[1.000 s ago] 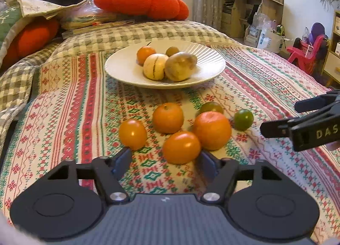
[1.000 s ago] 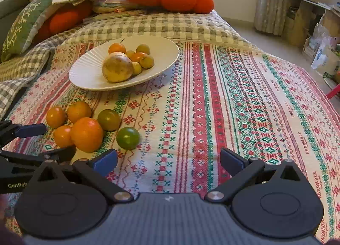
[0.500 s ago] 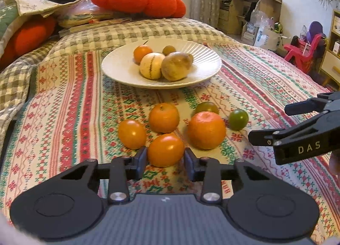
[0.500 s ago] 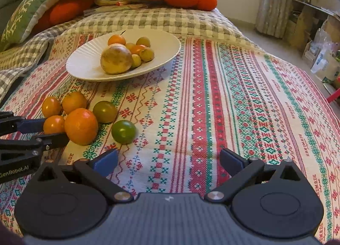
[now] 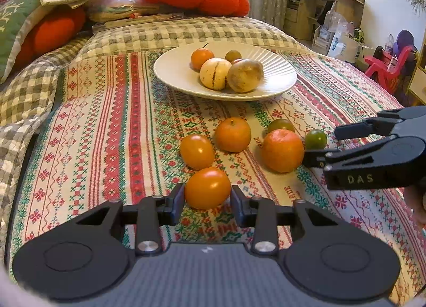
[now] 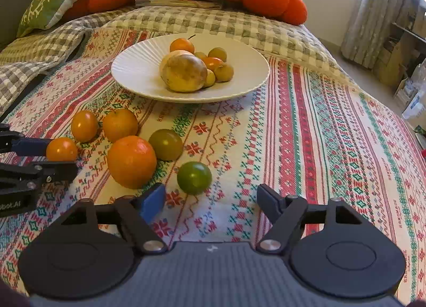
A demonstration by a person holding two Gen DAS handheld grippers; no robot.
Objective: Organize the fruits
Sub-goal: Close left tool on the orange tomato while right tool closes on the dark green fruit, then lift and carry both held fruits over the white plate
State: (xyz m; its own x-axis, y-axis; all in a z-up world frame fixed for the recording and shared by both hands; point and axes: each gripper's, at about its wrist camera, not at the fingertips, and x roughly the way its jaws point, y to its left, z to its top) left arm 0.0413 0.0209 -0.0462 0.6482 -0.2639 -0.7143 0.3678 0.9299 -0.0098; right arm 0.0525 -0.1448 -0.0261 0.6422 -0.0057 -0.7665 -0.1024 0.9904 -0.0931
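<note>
A patterned cloth on a bed (image 5: 111,125) is seen with fruit partly sorted: a white ribbed plate (image 5: 277,77) already carries several pieces, among them a small orange fruit with a stem (image 5: 201,58), a pale striped round fruit (image 5: 215,73) and a larger brownish one (image 5: 245,75), with a few smaller fruits shown behind them in the right wrist view. 6 pieces are left on the cloth in front of the plate. The nearest orange tomato-like fruit (image 5: 207,187) is pinched between the pads of the left hand-held gripper (image 5: 207,201), resting on the cloth and not yet lifted. The right hand-held gripper (image 6: 210,200) is seen with its jaws closing toward a small green tomato (image 6: 194,177), which sits just ahead of the fingertips, not yet between them and untouched by the pads. Beside it lie a large orange (image 6: 131,161), a darker green-brown fruit (image 6: 166,144) and 2 smaller orange fruits (image 6: 120,125) (image 6: 84,125). The task is judged to be roughly midway: 1 fruit is secured for transfer, 1 is being approached, and 4 more remain to be moved to the plate.
</note>
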